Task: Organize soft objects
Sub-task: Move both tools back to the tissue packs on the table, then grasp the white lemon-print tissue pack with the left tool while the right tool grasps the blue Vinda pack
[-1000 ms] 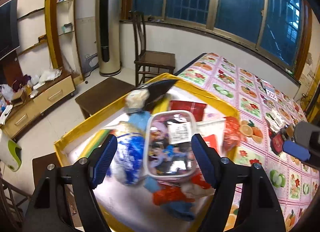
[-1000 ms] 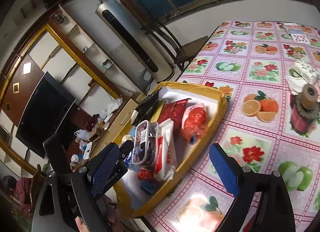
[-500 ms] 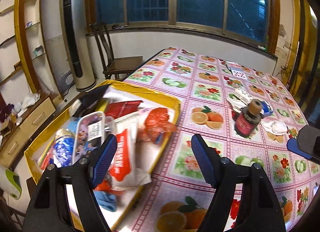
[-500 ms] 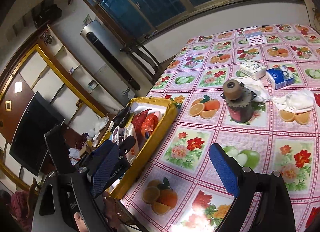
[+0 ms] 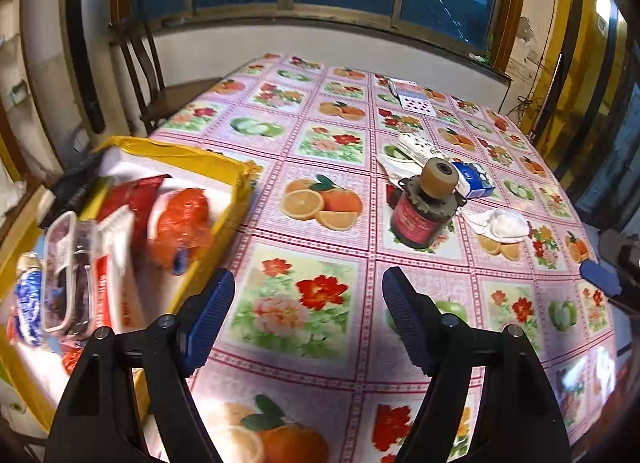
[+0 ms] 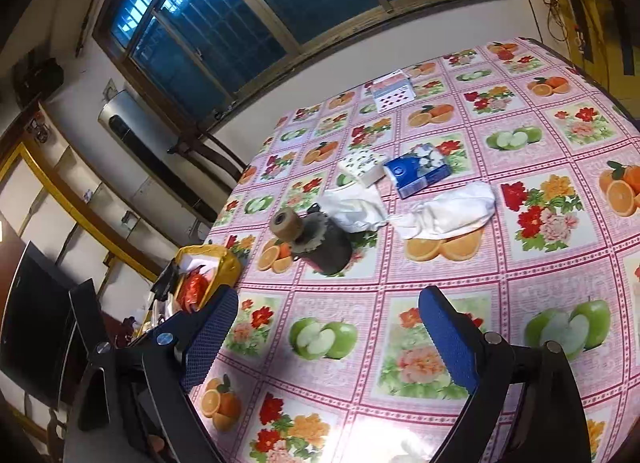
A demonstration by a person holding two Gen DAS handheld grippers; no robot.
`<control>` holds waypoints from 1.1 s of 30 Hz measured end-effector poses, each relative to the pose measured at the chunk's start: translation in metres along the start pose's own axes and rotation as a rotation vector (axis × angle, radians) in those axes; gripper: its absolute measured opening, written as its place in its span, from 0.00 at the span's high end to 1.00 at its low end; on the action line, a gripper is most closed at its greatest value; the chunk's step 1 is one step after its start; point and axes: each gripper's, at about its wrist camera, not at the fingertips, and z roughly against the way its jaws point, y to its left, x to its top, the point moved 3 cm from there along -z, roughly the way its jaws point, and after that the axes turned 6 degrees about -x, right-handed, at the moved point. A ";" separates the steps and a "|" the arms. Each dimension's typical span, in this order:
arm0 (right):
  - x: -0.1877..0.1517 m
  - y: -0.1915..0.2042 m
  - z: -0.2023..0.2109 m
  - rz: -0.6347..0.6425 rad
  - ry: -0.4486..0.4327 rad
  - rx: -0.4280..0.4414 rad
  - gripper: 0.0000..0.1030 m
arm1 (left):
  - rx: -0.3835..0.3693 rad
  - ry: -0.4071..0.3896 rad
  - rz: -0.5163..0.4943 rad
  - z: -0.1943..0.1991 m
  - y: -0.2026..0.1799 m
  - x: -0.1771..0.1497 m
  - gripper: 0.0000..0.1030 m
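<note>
**Two empty hand-held grippers over a fruit-print tabletop, soft cloths ahead**

The left hand-held gripper (image 5: 308,323) hangs above the tabletop (image 5: 320,135) with its blue-padded jaws spread wide and nothing between them. The right hand-held gripper (image 6: 328,337) is the same: jaws wide apart, empty, looking down along the flowered oilcloth.

To the left of the left hand-held gripper, and just beside it, sits a yellow tray (image 5: 224,161) crowded with packets: a red mesh bag (image 5: 182,223), a clear plastic box (image 5: 66,275) and a white and red pouch (image 5: 114,263). The tray looks blurred in this view.

Ahead of both hand-held grippers, well apart from them, stands a dark red jar (image 5: 418,219) with a tan roll on top. Just beyond it and to its right lie the soft things left on the tabletop: a crumpled white cloth (image 6: 448,209), a second white cloth (image 6: 354,207) touching the jar's far side, a blue tissue pack (image 6: 418,171) and a white patterned tissue pack (image 6: 362,167).

The cloths are probably light, limp and easy to bunch; a pinch on a raised fold near the middle should lift one whole, while an edge grip would likely let it trail and drag. The tissue packs seem light and squashy with slippery wrappers, so closing across the narrow sides, gently, looks safest. The jar stands close to one cloth and could be knocked.
</note>
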 end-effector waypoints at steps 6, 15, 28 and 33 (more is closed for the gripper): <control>0.022 -0.019 -0.025 0.036 0.016 -0.069 0.09 | -0.002 0.012 0.003 -0.017 -0.008 0.027 0.26; 0.096 -0.023 -0.100 0.142 0.071 -0.174 0.09 | -0.125 0.194 0.048 -0.081 -0.017 0.081 0.26; 0.116 -0.062 -0.203 0.200 0.230 -0.266 0.09 | -0.296 0.451 -0.077 -0.197 -0.090 0.162 0.26; 0.119 -0.062 -0.214 0.246 0.227 -0.267 0.09 | -0.400 0.554 -0.244 -0.226 -0.128 0.164 0.26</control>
